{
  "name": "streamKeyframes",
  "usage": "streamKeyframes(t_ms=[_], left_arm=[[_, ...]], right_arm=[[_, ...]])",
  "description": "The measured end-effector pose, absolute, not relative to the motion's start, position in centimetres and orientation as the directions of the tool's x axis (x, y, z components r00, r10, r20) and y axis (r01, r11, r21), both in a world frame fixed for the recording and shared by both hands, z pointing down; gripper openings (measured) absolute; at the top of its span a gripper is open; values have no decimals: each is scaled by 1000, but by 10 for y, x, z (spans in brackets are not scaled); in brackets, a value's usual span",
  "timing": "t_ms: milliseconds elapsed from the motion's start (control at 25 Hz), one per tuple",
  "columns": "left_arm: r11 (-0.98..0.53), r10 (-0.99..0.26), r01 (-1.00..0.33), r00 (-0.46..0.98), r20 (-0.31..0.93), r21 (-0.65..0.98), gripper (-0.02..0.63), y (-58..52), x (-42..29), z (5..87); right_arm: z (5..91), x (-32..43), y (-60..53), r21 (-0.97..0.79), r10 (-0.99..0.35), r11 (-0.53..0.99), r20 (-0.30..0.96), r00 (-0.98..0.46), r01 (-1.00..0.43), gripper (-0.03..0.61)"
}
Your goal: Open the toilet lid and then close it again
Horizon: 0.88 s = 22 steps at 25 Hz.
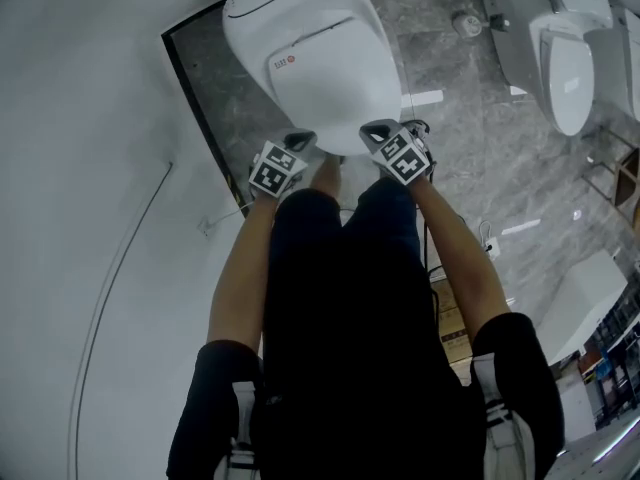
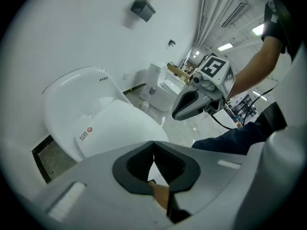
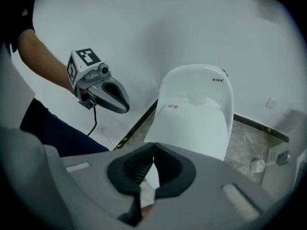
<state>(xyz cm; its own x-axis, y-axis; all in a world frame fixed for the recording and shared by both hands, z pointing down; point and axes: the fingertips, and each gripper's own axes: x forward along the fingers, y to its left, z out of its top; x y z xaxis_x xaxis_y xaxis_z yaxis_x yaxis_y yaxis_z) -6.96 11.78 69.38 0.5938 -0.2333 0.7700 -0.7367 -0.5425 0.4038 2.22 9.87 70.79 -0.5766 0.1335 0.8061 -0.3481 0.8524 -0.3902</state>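
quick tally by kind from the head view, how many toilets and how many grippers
toilets: 2, the near toilet and the far toilet
grippers: 2, the left gripper and the right gripper
total: 4
not counted: the white shape at the right edge, too cropped to name

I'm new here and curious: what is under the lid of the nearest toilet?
The lid lies down flat, so only its white top with a small sticker shows. Whatever is beneath is covered and cannot be seen.
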Motion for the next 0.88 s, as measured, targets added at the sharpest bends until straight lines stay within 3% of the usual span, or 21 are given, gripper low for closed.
streamKeyframes(t_ms=[280, 880], left_arm=[[-514, -328, -743, 632, 702, 429, 11, 108, -66, 631], [-635, -429, -683, 701, 570, 361, 11, 104, -29, 504]], right_arm=[[624, 21, 98, -376, 70, 866, 743, -666, -328, 3], [497, 34, 95, -302, -115, 875, 632, -767, -379, 3]])
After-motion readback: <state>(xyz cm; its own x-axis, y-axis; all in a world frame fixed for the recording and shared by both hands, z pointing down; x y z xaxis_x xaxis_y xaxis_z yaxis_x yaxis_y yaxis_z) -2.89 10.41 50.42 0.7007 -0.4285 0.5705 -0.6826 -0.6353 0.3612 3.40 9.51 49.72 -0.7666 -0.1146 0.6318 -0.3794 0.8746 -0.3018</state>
